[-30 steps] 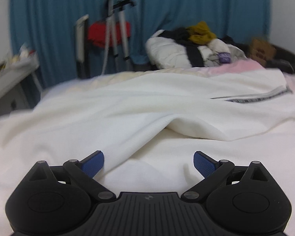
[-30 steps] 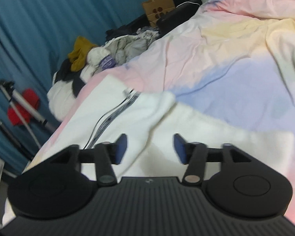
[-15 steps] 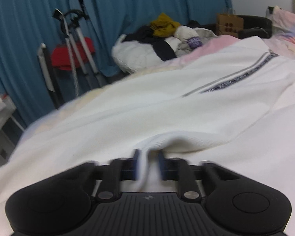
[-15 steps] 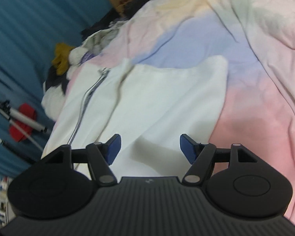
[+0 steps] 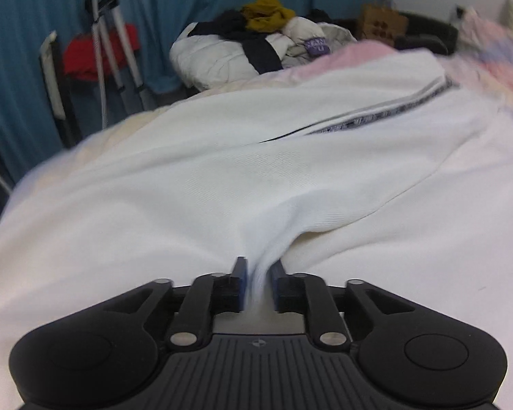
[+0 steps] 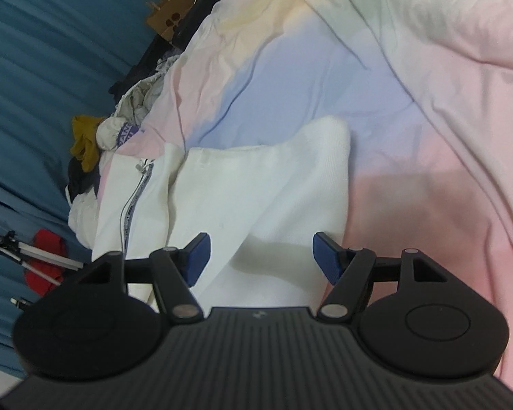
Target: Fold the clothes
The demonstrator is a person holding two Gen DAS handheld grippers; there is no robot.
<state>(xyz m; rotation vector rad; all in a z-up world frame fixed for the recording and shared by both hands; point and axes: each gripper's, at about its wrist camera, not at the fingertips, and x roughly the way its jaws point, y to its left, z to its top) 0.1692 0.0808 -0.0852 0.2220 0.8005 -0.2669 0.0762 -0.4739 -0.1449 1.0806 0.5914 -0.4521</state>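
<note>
Teal curtains (image 5: 195, 7) hang behind a bed (image 6: 427, 109) covered in a pastel pink, lilac and yellow sheet, and on it lies a white zip-up jacket (image 5: 222, 171), spread flat with its dark-edged zipper (image 5: 369, 119) running away from the left camera. Only the left wrist view shows the left gripper (image 5: 258, 285): a pulled-up ridge of the jacket's fabric runs between its blue pads (image 5: 241, 283), and its jaws are opening. Only the right wrist view shows the right gripper (image 6: 260, 256), its pads standing apart over the jacket's sleeve (image 6: 290, 198), which lies folded across the body with its ribbed cuff on the sheet; nothing is pinched there. Both views catch a heap of clothes (image 5: 256, 41) past the bed's edge, with a mustard garment (image 5: 266, 13) on top and a purple label whose writing is too blurred to read. A brown paper bag (image 6: 169, 18), a tripod (image 5: 109, 44) and something red (image 5: 95, 54) stand by the curtains
</note>
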